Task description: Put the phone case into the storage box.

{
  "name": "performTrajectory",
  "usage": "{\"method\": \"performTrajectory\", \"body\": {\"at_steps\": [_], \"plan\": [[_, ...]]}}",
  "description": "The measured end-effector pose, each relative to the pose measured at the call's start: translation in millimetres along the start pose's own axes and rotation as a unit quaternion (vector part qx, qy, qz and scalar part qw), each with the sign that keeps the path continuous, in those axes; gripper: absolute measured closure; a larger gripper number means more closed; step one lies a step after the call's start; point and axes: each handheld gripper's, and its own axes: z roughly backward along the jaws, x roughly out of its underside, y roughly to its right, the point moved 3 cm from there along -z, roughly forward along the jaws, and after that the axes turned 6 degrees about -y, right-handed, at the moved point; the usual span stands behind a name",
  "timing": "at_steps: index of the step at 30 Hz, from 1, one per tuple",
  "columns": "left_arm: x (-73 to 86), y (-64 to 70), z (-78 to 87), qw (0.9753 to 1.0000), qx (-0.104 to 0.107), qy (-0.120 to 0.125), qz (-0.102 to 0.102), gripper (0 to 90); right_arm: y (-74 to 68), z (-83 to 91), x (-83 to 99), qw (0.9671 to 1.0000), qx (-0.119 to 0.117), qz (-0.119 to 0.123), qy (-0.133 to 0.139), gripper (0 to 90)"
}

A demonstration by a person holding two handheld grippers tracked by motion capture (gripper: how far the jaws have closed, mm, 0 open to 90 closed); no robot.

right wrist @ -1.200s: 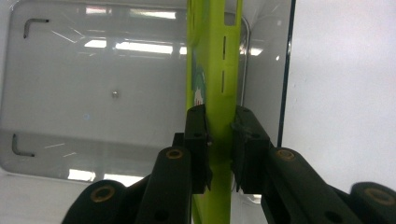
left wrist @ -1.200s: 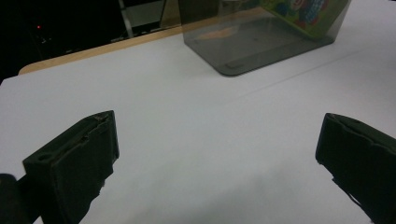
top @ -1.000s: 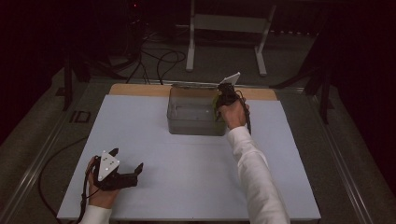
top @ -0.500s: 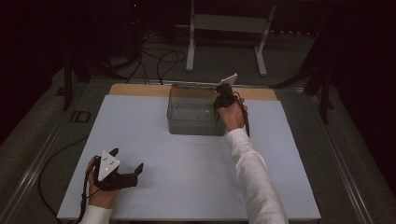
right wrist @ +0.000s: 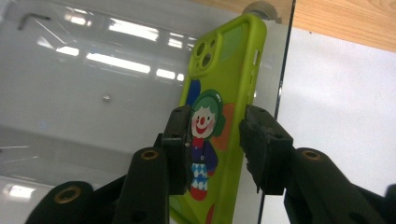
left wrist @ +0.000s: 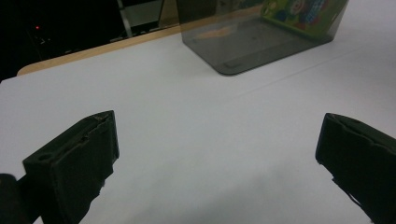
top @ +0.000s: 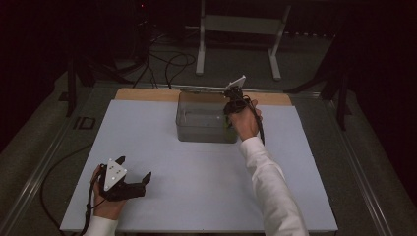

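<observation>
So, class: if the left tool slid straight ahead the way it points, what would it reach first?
Bare white table first, then probably the smoky clear bin ahead; depth is hard to judge. The left tool is open.

Probably a lab: white table (top: 196,162) in a dark room, floor cables (top: 162,66), metal stand (top: 241,24).

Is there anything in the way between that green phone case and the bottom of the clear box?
Nothing visible. The right gripper holds the phone case at the box, against its right wall, and the box floor beside it looks bare. The case's lower end is hidden by the jaws.
</observation>
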Motion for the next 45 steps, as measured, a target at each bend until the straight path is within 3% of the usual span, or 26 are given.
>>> {"method": "performTrajectory", "body": {"at_steps": [2,5,8,11,13,17,22,34,37,45], "plan": [[0.2,0.0,-0.3,1.0000,0.000,-0.001,0.000,0.0,1.1,1.9,0.4,1.0000,-0.005,0.000,0.003,60.6],[0.1,0.5,-0.7,1.0000,0.000,-0.001,0.000,0.0,3.4,10.6,1.5,0.9992,-0.014,0.009,0.036,55.3],[0.1,0.7,-1.1,1.0000,0.000,-0.001,0.000,0.0,4.9,18.2,2.4,0.9971,-0.036,0.026,0.063,46.0],[0.2,0.6,-1.2,1.0000,0.000,-0.001,0.000,0.0,5.6,24.2,4.0,0.9949,-0.055,0.024,0.081,40.0],[0.2,0.6,-1.4,1.0000,0.000,-0.002,-0.001,0.0,4.5,30.1,9.3,0.9913,-0.080,0.021,0.102,33.6],[0.1,0.6,-1.1,1.0000,-0.001,-0.001,0.000,0.0,1.2,35.3,19.2,0.9884,-0.066,0.033,0.132,25.3],[0.3,0.3,-1.5,1.0000,-0.001,-0.001,0.002,0.0,1.5,38.0,33.8,0.9812,-0.089,0.053,0.163,16.9],[0.2,-0.1,-1.3,1.0000,0.000,-0.002,0.003,0.0,9.0,46.1,72.9,0.9674,-0.113,0.062,0.218,12.2],[0.2,0.1,-1.6,1.0000,0.000,-0.002,0.003,0.0,12.5,46.4,83.8,0.9669,-0.112,0.063,0.220,11.2],[0.1,0.0,-1.6,1.0000,-0.001,-0.001,0.004,0.0,21.3,48.5,112.9,0.9591,-0.118,0.062,0.250,10.2]]}}
